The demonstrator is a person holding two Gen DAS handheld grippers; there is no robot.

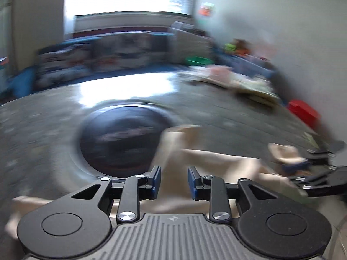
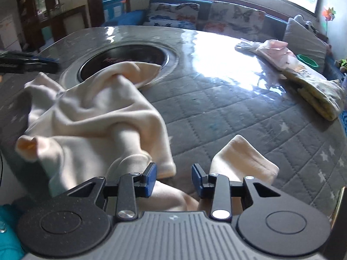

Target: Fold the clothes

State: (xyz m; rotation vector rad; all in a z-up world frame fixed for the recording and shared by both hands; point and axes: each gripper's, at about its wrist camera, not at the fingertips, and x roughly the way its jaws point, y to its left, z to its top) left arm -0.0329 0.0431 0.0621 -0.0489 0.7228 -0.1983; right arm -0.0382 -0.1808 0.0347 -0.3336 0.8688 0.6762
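Observation:
A cream garment (image 2: pixel 93 117) lies crumpled on the grey quilted table (image 2: pixel 227 112), one edge draped over the rim of the round inset (image 2: pixel 123 58). My right gripper (image 2: pixel 173 178) is open just above the garment's near edge, with a sleeve end (image 2: pixel 243 158) to its right. My left gripper (image 1: pixel 174 182) is open and empty over the same cream garment (image 1: pixel 208 164); that view is motion-blurred. The left gripper also shows at the left edge of the right wrist view (image 2: pixel 28 64). The right gripper shows at the right edge of the left wrist view (image 1: pixel 303 166), with a bunch of cloth at its tips.
A stack of folded clothes (image 2: pixel 303 73) lies at the table's far right. A green bowl (image 2: pixel 308 60) sits behind it. A sofa with butterfly cushions (image 2: pixel 195 17) runs along the far side under a bright window. A red object (image 1: pixel 303 110) sits at the table's right.

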